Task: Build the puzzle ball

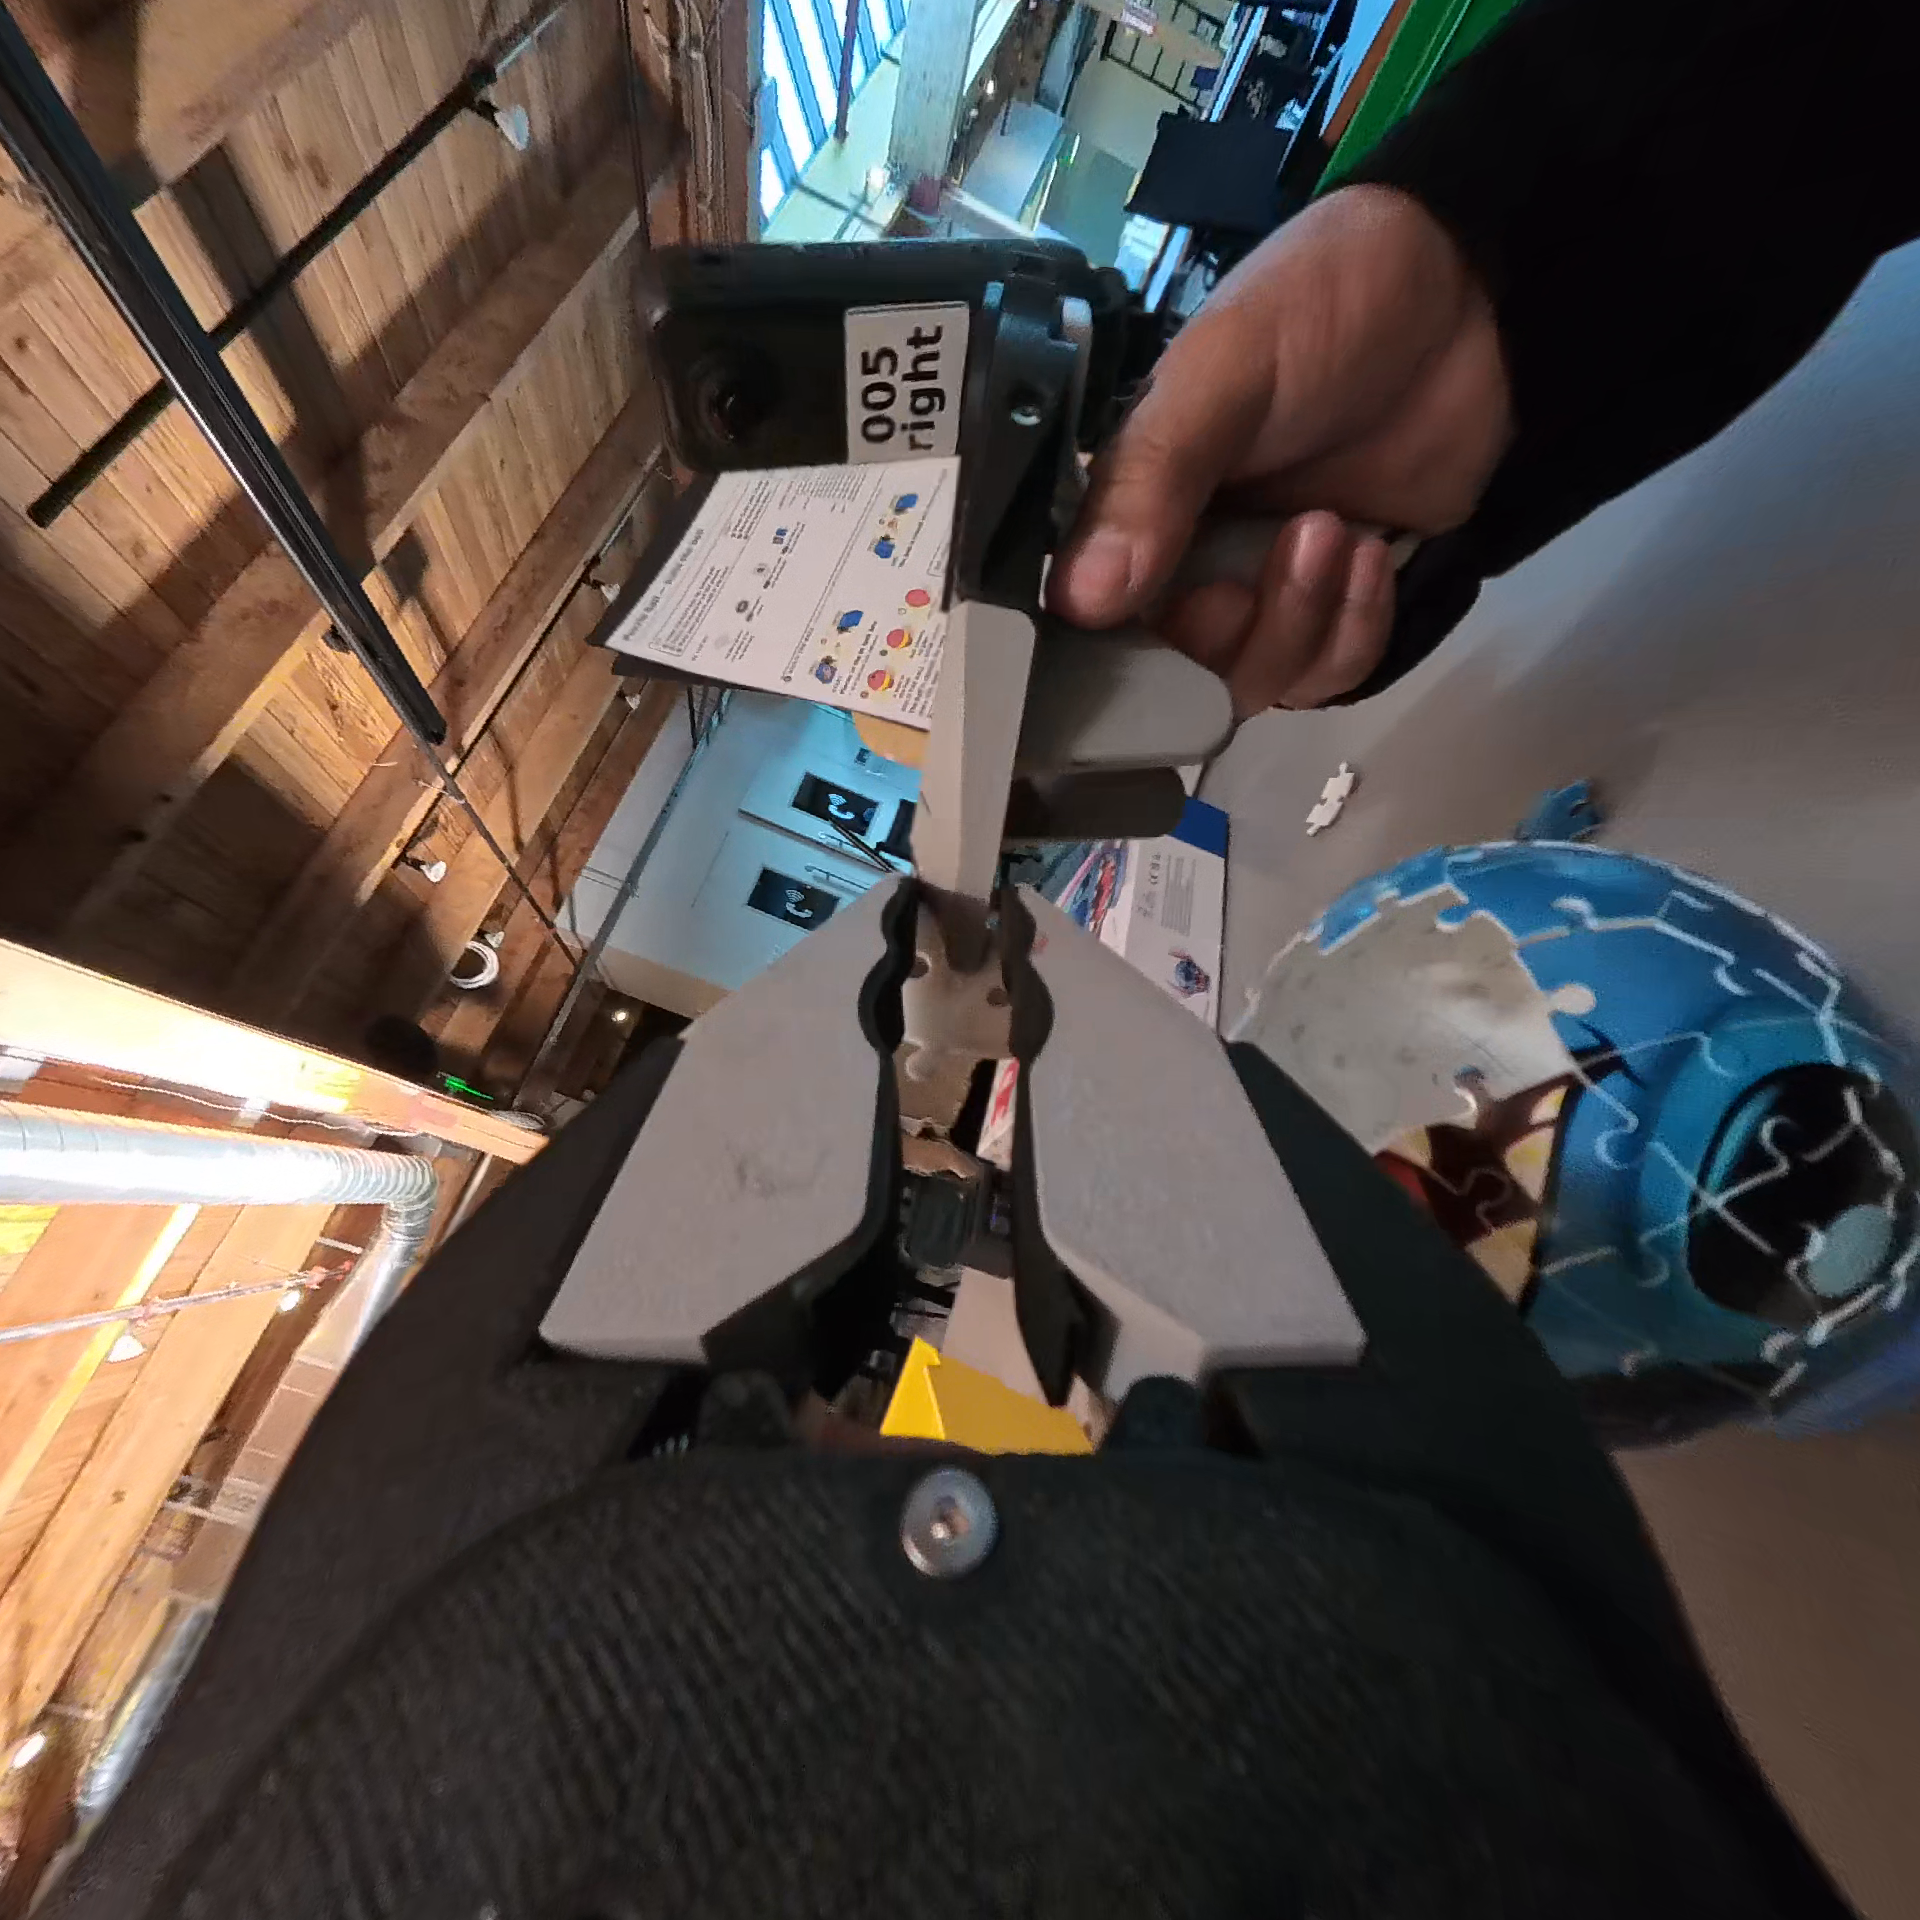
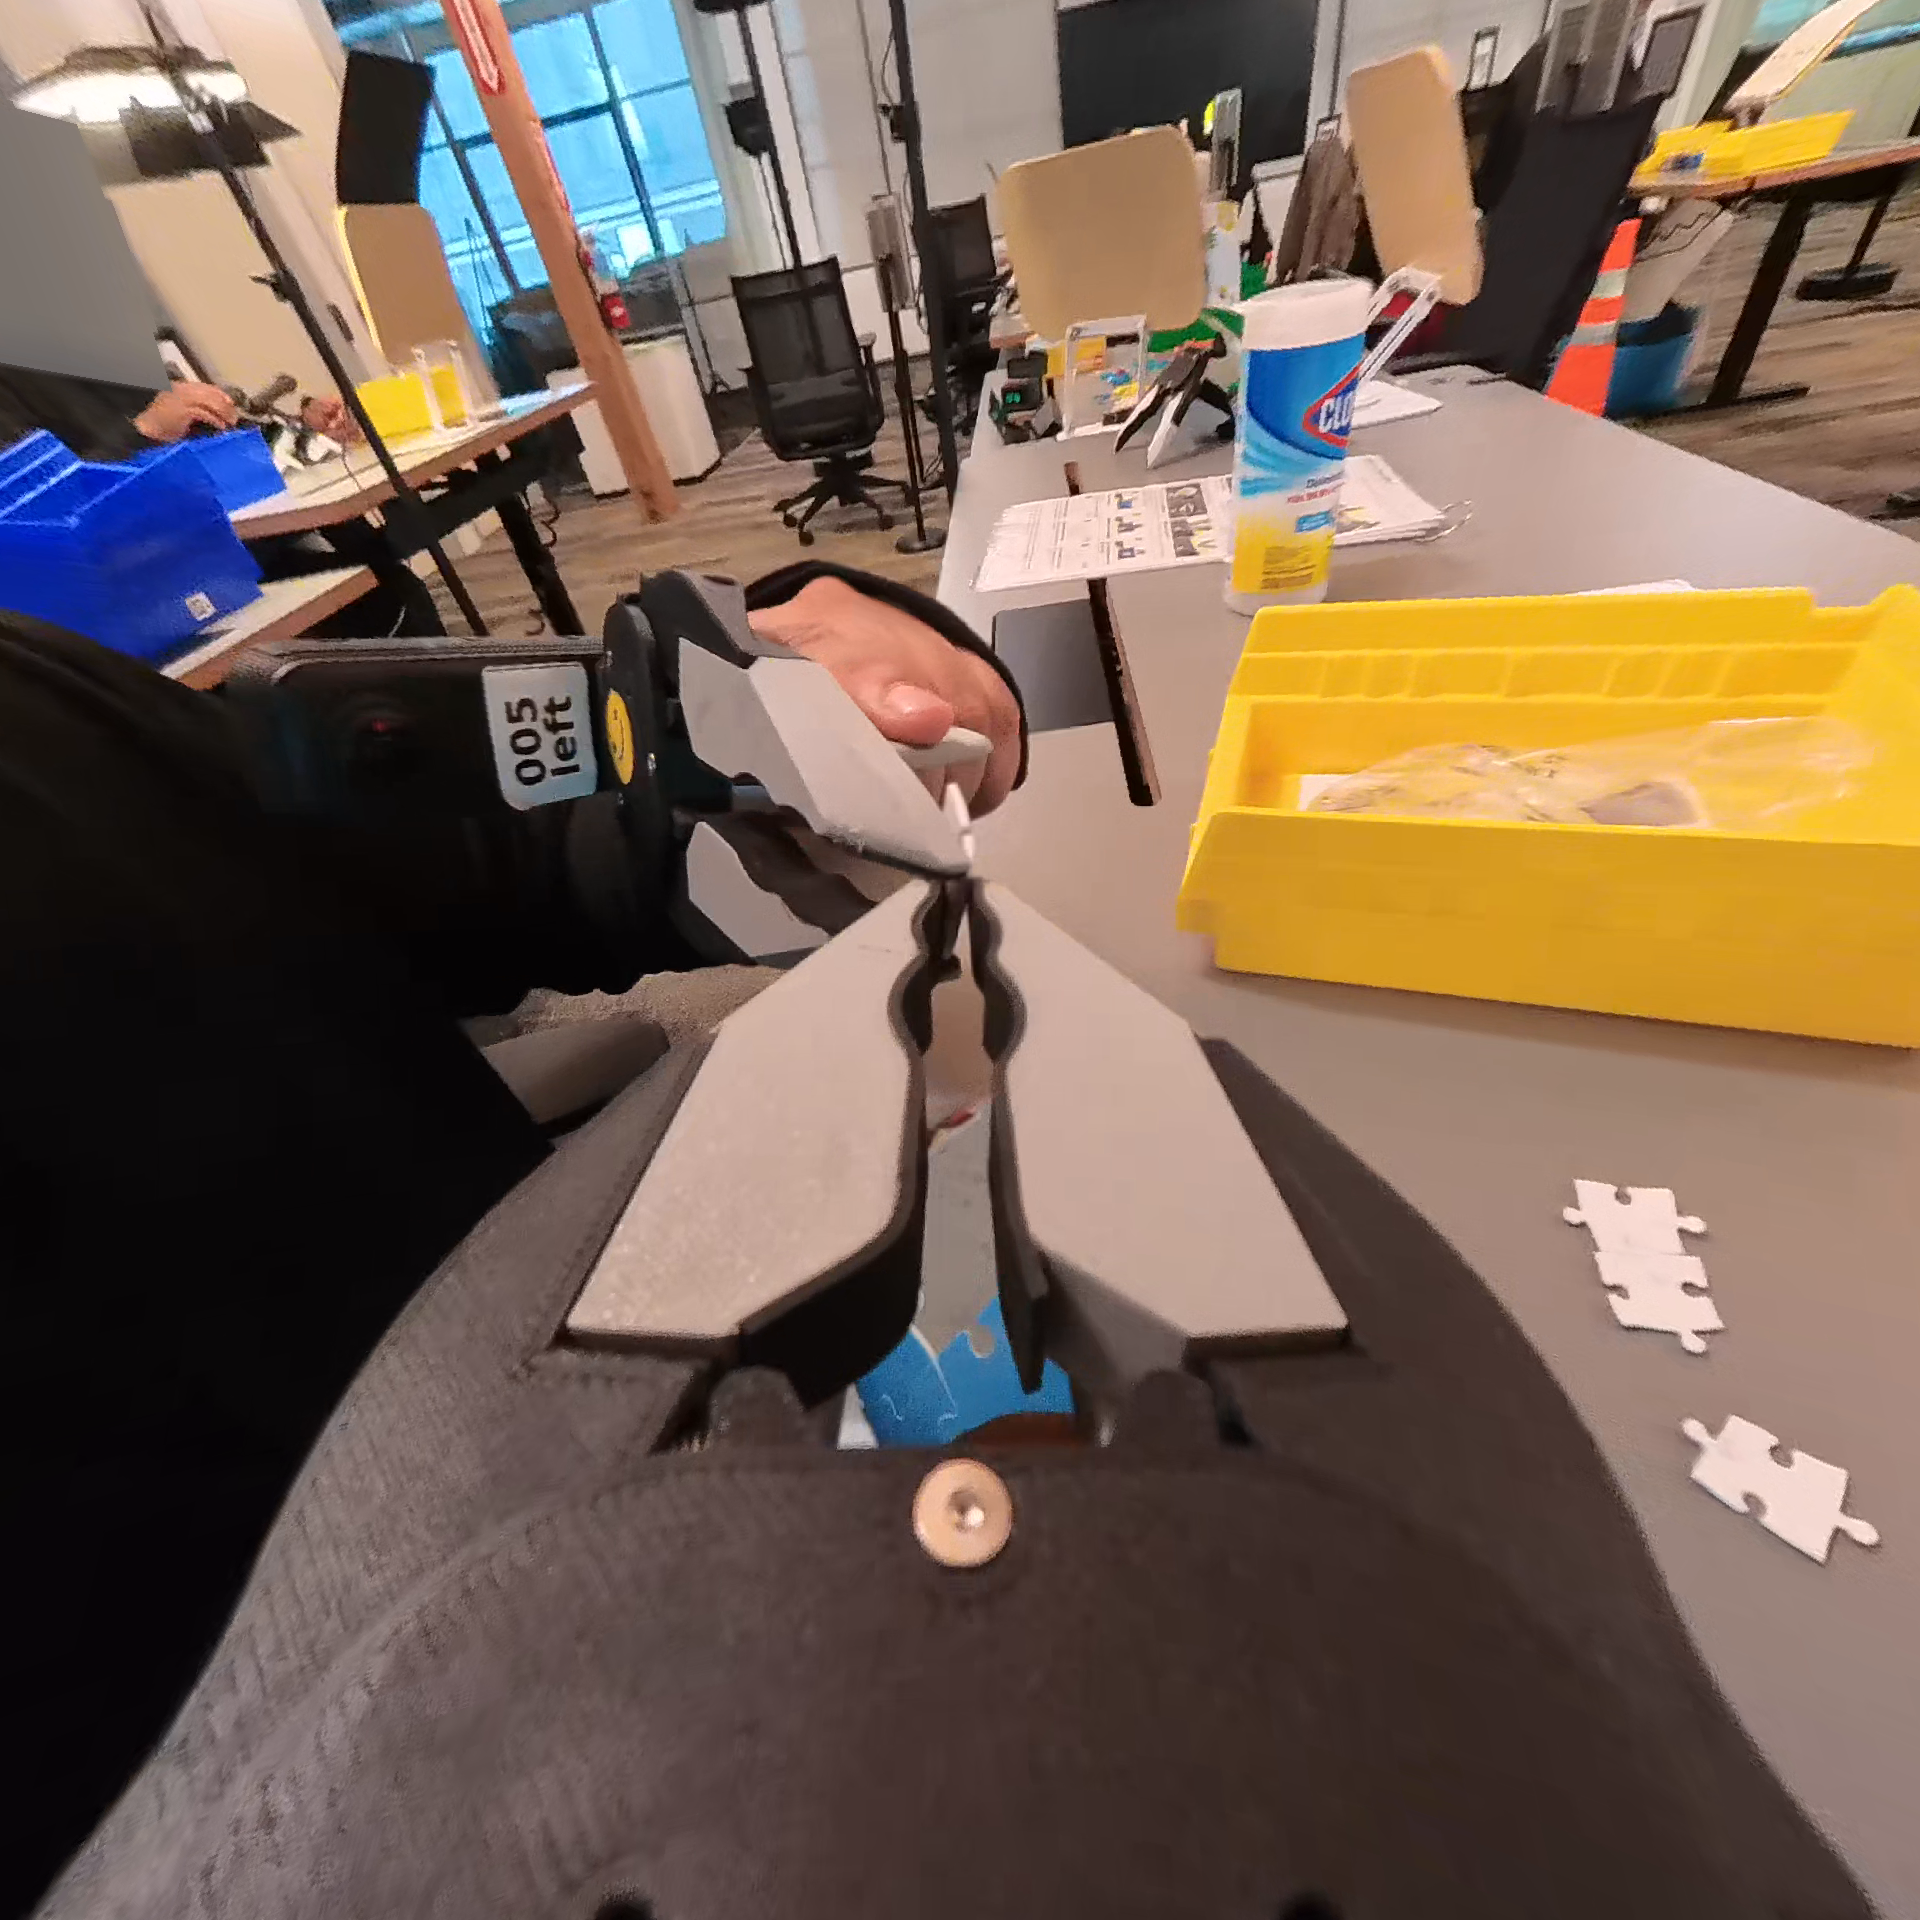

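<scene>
My left gripper (image 1: 956, 914) is shut on a pale puzzle piece (image 1: 951, 1003), whose blank back faces its camera. My right gripper (image 2: 951, 899) meets it tip to tip, its jaws nearly closed on the same piece, seen edge-on as a white sliver (image 2: 957, 808). The right gripper comes in from above in the left wrist view (image 1: 971, 894). The left gripper comes in from the left in the right wrist view (image 2: 961, 847). The part-built blue puzzle ball (image 1: 1662, 1143) lies on the table to the right, with an open hole. It also shows under my right fingers (image 2: 935, 1382).
Loose white pieces (image 2: 1647, 1262) (image 2: 1777, 1486) lie on the grey table (image 2: 1455, 1122) at the right. A yellow bin (image 2: 1558, 894) holding a plastic bag stands beyond, then a wipes canister (image 2: 1294, 436) and paper sheets (image 2: 1101, 525). A white piece (image 1: 1330, 798) and a blue piece (image 1: 1558, 812) lie near the ball. Both grippers' tips are close together, under 4 cm apart.
</scene>
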